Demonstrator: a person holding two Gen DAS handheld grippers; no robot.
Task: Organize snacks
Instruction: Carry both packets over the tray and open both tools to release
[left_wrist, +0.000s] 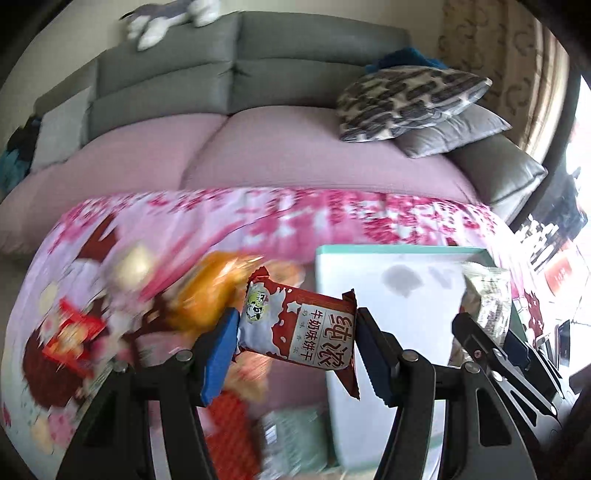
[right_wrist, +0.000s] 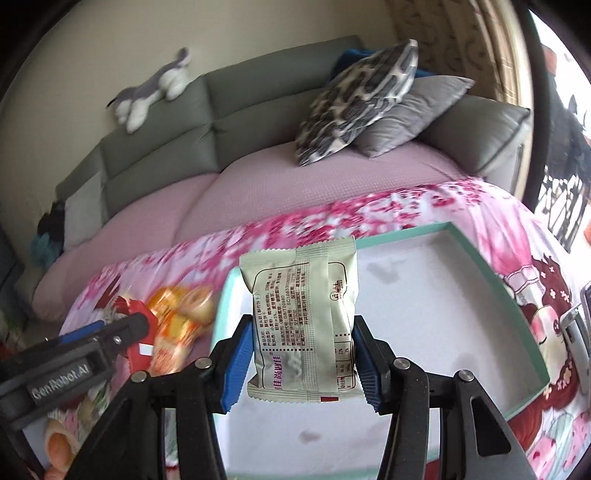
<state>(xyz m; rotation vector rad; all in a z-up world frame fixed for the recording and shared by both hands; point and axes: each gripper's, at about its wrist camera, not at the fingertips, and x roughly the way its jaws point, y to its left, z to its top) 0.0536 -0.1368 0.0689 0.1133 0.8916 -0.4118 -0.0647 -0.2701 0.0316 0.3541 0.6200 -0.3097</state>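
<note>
The left gripper (left_wrist: 295, 354) clamps a red-and-white milk biscuit packet (left_wrist: 299, 328) by its edges, held above a blurred snack pile (left_wrist: 207, 295) — individual packets there cannot be made out. The right gripper (right_wrist: 303, 358) pinches a pale green snack packet (right_wrist: 304, 325) over the white, teal-rimmed tray (right_wrist: 498, 295), whose near edge is cut off. Behind the floral cloth (right_wrist: 406, 206), only the right view shows the sofa (right_wrist: 258, 110) unblurred.

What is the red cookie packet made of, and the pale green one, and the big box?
Red packet: looks like thin glossy plastic film, with crimped, zigzag-cut ends.
Pale green packet: similar film, more matte, with a ribbed top seal.
Box: probably cardboard; thin, stiff mint walls, dull white inside, faintly stained.
</note>
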